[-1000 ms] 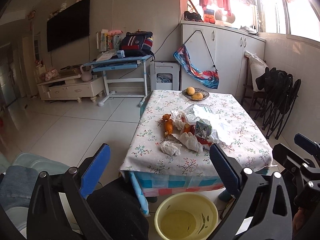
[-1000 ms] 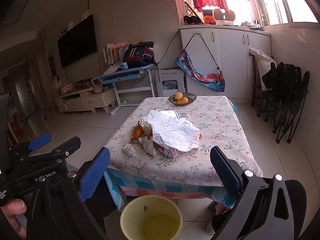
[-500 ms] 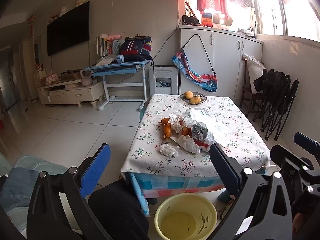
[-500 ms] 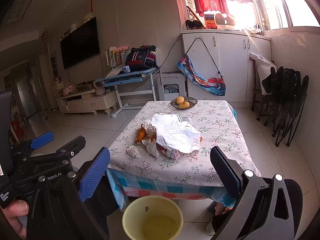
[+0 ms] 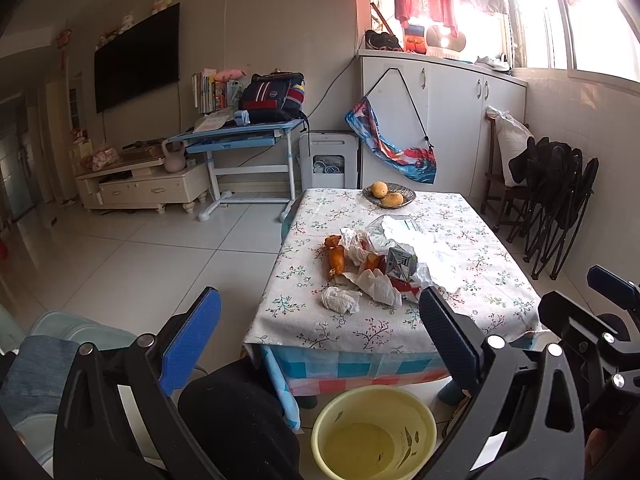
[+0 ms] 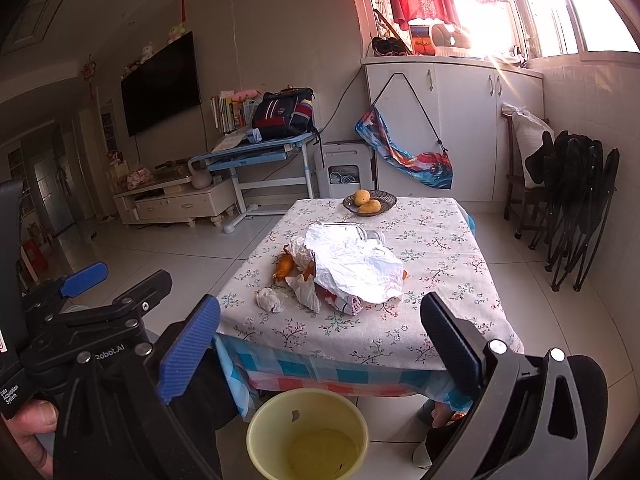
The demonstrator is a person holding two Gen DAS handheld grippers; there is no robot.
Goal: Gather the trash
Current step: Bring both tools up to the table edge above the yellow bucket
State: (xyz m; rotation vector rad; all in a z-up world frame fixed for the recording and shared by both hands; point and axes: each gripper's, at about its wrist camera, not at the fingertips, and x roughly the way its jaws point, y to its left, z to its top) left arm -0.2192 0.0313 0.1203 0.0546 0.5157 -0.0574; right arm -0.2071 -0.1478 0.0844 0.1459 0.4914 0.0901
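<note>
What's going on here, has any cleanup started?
Not yet. A person holds the left gripper and right gripper open and empty, short of the table. The trash pile and a crumpled tissue sit untouched on the tablecloth; the yellow bin waits on the floor below.

At the table's [image 5: 472,236] far edge a dark dish [image 5: 389,196] holds two yellow fruits [image 5: 379,189]. Beyond, a backpack [image 5: 274,98] and books [image 5: 208,90] sit on a blue desk [image 5: 240,136]. A television [image 5: 136,58] hangs on the left wall, folded black chairs [image 5: 560,200] lean at right, and white cabinets [image 5: 452,120] stand behind.
</note>
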